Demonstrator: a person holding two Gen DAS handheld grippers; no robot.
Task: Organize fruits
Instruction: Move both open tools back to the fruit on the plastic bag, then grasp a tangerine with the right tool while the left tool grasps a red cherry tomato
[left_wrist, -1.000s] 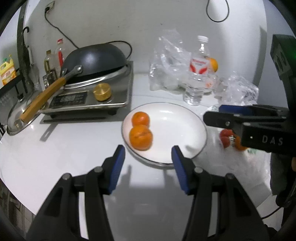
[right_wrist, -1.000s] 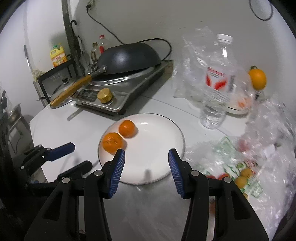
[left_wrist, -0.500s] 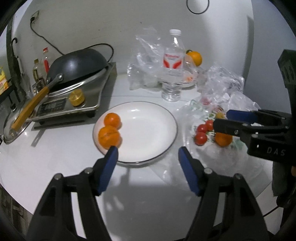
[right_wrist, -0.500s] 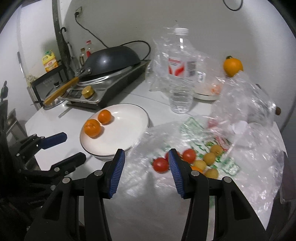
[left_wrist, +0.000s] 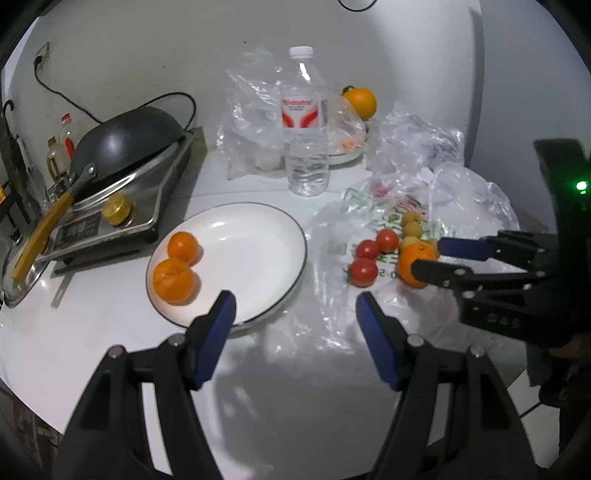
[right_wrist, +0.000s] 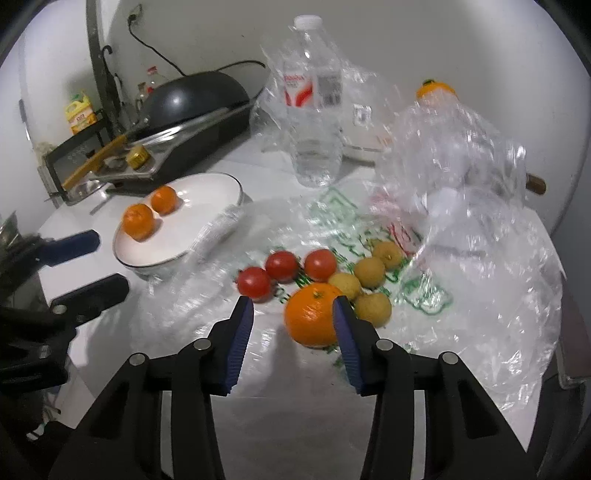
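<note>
Table (left_wrist: 110, 332) of white, with a round plate (left_wrist: 266, 236) as its landmark. Right of the plate a clear bag (right_wrist: 424, 295) lies flat, carrying tomatoes (right_wrist: 282, 266), small yellow fruits (right_wrist: 369, 272) and an orange (right_wrist: 312, 314). Two mandarins (left_wrist: 173, 280) sit on the plate's left side. Right gripper (right_wrist: 293, 314), fingers apart, brackets the orange without clamping. Left gripper (left_wrist: 295, 312), fingers wide apart, hovers over the plate's near rim.

Right gripper (right_wrist: 293, 317): we see its jaws spread around the orange (right_wrist: 313, 314).
Orange: on the plastic bag (right_wrist: 480, 295), beside three tomatoes (right_wrist: 282, 266).
Plate (right_wrist: 207, 236): we count two oranges.
</note>
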